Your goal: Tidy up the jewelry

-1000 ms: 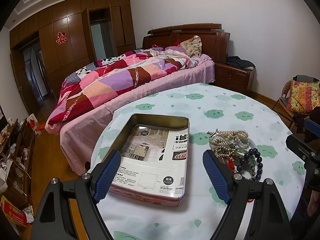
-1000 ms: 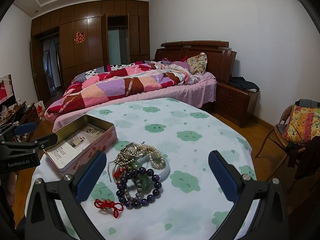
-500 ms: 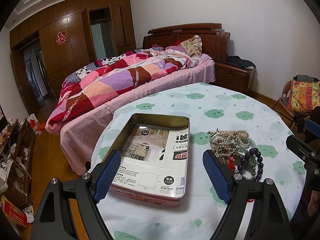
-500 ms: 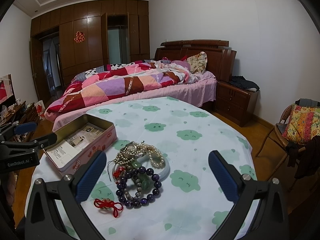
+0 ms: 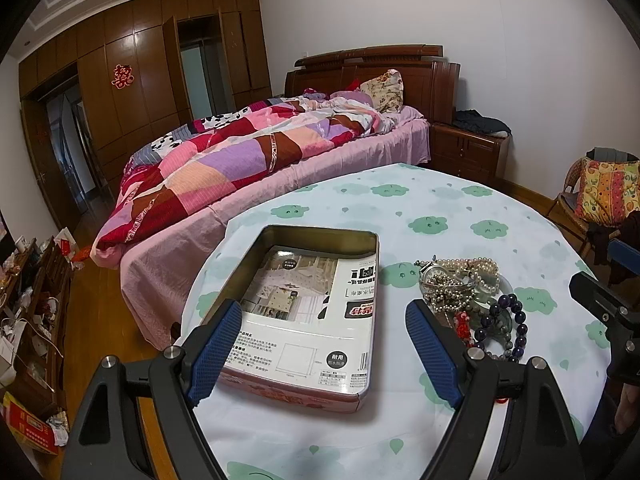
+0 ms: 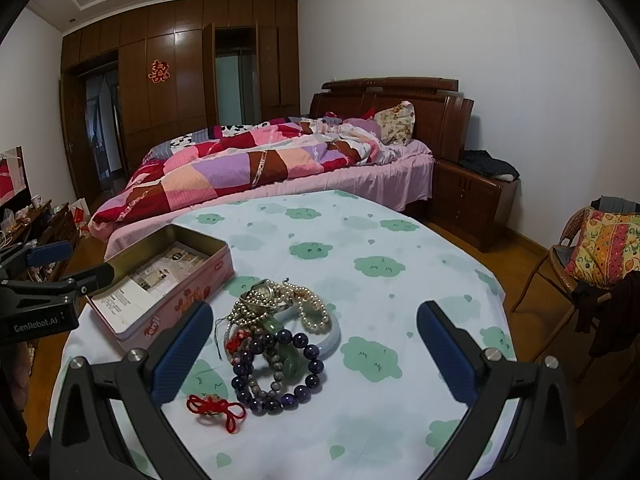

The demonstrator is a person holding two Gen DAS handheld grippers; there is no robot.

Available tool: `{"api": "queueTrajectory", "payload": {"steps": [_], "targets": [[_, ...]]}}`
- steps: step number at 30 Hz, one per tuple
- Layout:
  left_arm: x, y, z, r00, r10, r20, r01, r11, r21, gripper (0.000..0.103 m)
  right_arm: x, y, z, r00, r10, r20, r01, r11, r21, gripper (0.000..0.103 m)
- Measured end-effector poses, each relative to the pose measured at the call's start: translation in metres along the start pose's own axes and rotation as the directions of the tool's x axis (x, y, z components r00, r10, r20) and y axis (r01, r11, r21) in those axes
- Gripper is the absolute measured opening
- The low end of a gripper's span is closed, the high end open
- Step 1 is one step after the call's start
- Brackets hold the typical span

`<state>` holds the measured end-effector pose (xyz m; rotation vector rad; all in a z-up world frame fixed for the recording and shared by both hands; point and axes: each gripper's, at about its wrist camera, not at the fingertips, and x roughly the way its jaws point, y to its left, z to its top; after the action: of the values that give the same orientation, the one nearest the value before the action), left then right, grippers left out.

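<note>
While jewelry pile (image 6: pixel 276 336) lies beside tin (image 5: pixel 308 312), left gripper (image 5: pixel 324 344) wide open, empty, right gripper (image 6: pixel 312 354) likewise.

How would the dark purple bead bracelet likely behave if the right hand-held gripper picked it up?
The purple bead bracelet is a loop of round beads on a cord, so it would probably sag and dangle rather than hold shape. It overlaps the grey bead strand and green piece, so neighbours may drag along. The glossy beads could slip between pads.

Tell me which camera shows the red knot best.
The right wrist view: the red knot lies whole on the tablecloth, beside the dark bead bracelet. In the left wrist view only a red sliver shows, hidden behind the left gripper.
</note>
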<state>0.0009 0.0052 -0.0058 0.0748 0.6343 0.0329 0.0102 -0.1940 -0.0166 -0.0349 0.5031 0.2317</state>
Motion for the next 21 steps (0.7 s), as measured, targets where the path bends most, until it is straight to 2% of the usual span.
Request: {"api": "queueTrajectory", "payload": {"steps": [2,9,16,21], "targets": [[0.0,0.002,-0.001,1.0,-0.001,-0.001,0.001,1.0,0.003,0.084,0.004,0.002,-0.009,1.0,0.0,0.0,0.0,1.0,-0.001,0.103],[0.003,0.001,-0.004,1.0,-0.008,-0.005,0.008,1.0,-0.001,0.084,0.004,0.002,-0.009,1.0,0.001,-0.003,-0.001,1.0,0.0,0.103],[0.008,-0.004,-0.011,0.998,-0.064,-0.019,0.065,0.998,0.012,0.084,0.009,0.001,-0.02,1.0,0.01,-0.023,-0.01,1.0,-0.014,0.103],[0.012,-0.017,-0.018,0.995,-0.099,-0.024,0.099,0.994,0.033,0.084,0.018,-0.009,-0.037,0.996,0.008,-0.084,-0.009,1.0,-0.01,0.092]]}}
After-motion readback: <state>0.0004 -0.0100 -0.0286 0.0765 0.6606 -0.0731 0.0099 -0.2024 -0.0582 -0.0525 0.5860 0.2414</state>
